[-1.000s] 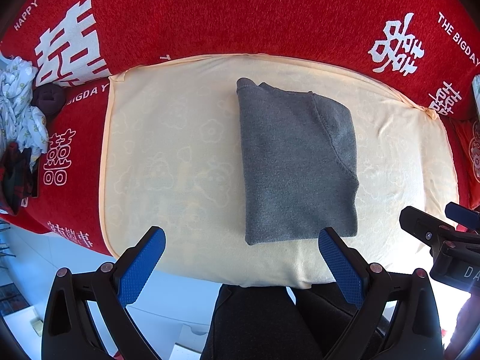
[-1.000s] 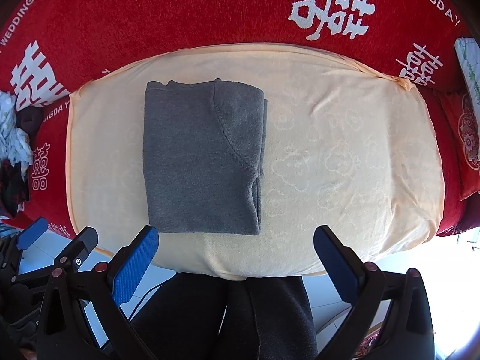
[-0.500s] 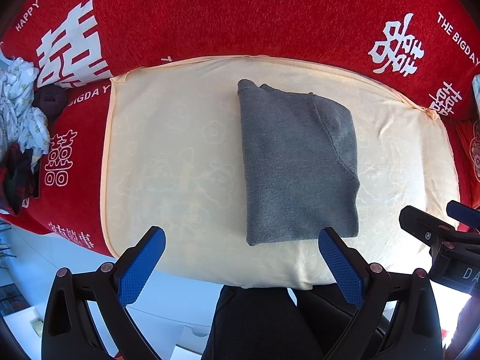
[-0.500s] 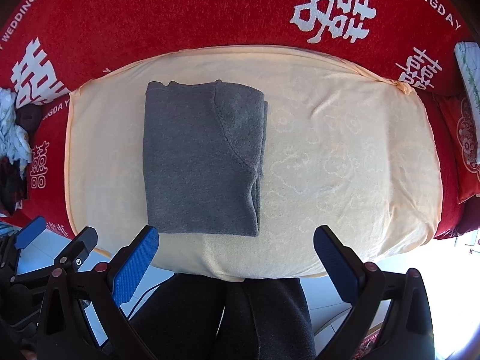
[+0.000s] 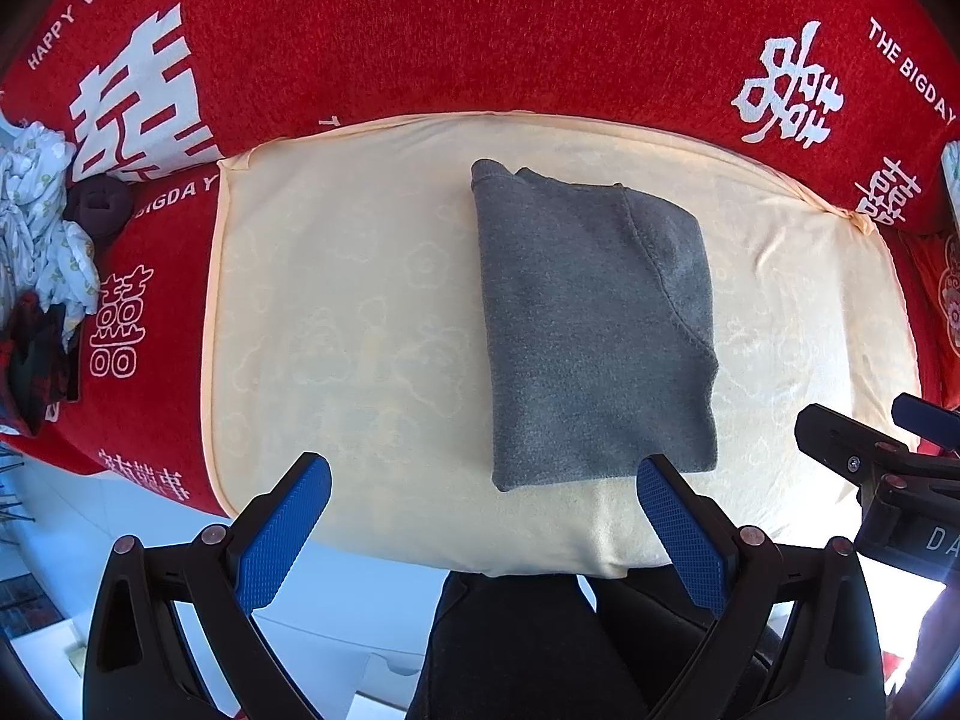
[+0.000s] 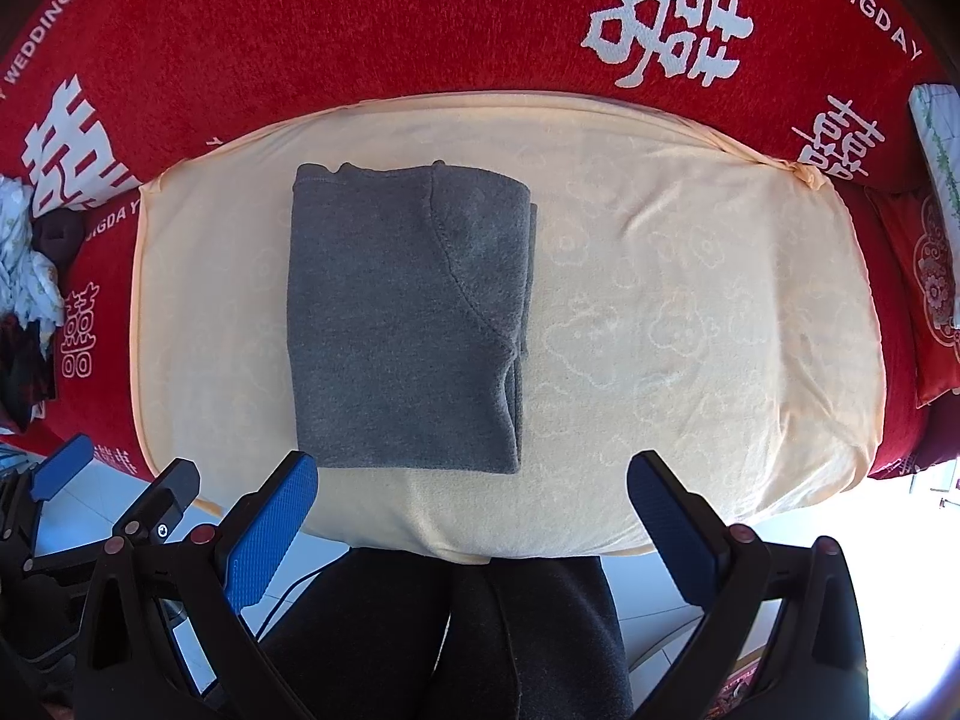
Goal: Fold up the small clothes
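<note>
A folded grey fleece garment (image 5: 594,324) lies flat as a neat rectangle on the pale yellow embossed cushion (image 5: 360,312), which rests on a red sofa cover with white lettering (image 5: 456,30). My left gripper (image 5: 483,516) and my right gripper (image 6: 471,510) both hover at the cushion's near edge, blue-padded fingers (image 6: 270,531) spread wide, holding nothing and clear of the garment. My dark trousers (image 6: 456,636) show below.

Bare cream cushion (image 6: 690,300) flanking folded grey garment (image 6: 402,318), clothes heap (image 5: 36,228) far left
</note>
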`<state>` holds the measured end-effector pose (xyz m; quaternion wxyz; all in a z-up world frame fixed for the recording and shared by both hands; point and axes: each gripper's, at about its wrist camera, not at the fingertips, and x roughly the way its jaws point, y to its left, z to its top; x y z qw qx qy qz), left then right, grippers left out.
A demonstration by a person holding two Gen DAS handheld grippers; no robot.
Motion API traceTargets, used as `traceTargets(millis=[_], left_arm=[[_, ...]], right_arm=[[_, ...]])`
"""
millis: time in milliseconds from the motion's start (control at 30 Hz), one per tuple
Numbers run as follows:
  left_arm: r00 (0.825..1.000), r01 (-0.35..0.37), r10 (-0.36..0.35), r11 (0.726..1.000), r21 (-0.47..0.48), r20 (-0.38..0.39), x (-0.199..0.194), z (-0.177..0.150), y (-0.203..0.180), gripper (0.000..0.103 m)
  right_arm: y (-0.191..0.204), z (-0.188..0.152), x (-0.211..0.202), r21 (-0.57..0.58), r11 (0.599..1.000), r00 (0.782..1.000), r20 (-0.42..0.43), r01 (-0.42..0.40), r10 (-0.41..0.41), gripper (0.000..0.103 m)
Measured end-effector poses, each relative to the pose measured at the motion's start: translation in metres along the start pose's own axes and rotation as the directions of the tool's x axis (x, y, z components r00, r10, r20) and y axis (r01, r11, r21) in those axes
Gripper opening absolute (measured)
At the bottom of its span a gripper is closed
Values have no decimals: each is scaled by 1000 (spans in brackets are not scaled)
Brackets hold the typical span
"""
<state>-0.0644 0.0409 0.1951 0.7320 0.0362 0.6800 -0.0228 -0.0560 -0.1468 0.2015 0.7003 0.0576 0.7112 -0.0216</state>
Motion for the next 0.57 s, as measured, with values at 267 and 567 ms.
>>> traceTargets(millis=[267, 567], left_arm=[[1000, -1, 1, 1000, -11, -3, 2, 0, 0, 102], [1000, -7, 7, 1000, -13, 20, 1, -1, 1, 102]], right_arm=[[0, 0, 0, 0, 1000, 1000, 1, 1, -1, 103], [3, 6, 0, -24, 1000, 1000, 3, 8, -8, 103]])
